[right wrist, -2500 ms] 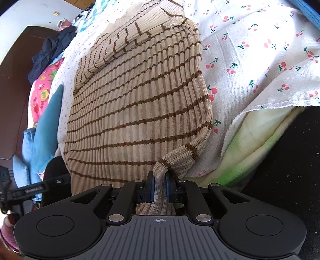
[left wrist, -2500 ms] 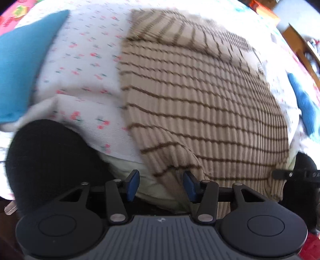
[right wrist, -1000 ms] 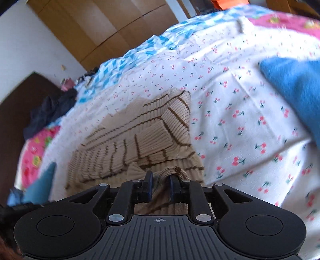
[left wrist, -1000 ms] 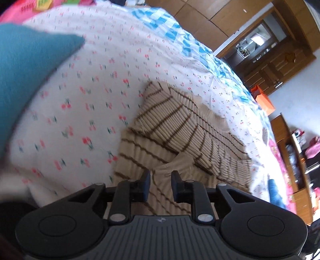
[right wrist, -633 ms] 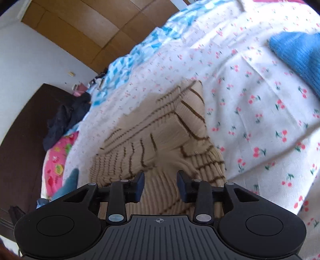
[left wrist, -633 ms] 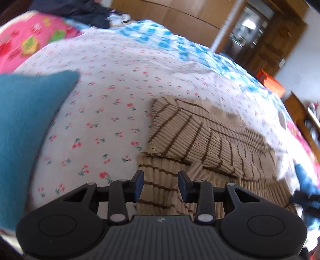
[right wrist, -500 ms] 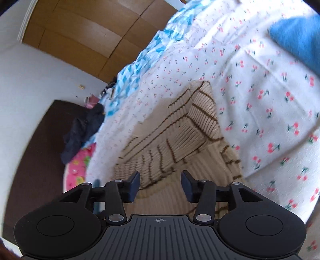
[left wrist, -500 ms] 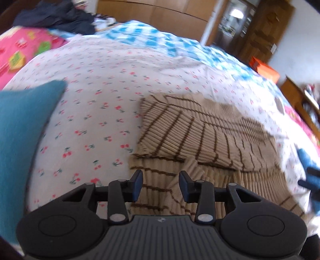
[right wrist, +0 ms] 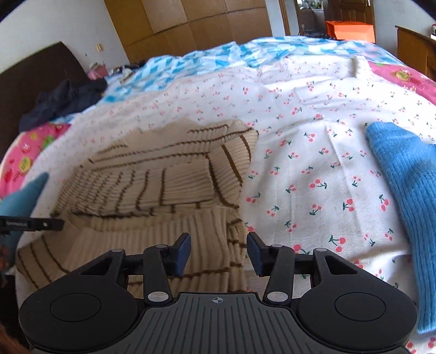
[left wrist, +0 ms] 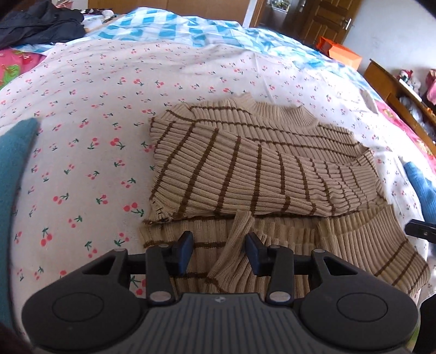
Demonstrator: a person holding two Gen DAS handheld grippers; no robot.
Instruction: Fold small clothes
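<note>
A beige ribbed sweater with brown stripes [left wrist: 259,174] lies folded on the cherry-print sheet [left wrist: 95,109], its sleeves crossed over the body and its lower part doubled up toward them. My left gripper [left wrist: 219,249] hovers over the near left corner with its jaws opening. A raised ridge of the knit [left wrist: 234,245] stands between the pads without touching them. In the right wrist view the sweater [right wrist: 152,185] lies left of centre. My right gripper [right wrist: 219,252] is open over its near right corner, gripping nothing.
A teal knit garment [left wrist: 13,177] lies at the left and a blue knit one [right wrist: 403,190] at the right. Dark clothes [left wrist: 41,24] are heaped at the far left of the bed. An orange box [left wrist: 344,53] and wooden furniture [left wrist: 395,84] stand beyond.
Both grippers let go of the sweater's lower edge, which now rests doubled over the body. Their jaws have spread, and both views have rolled level.
</note>
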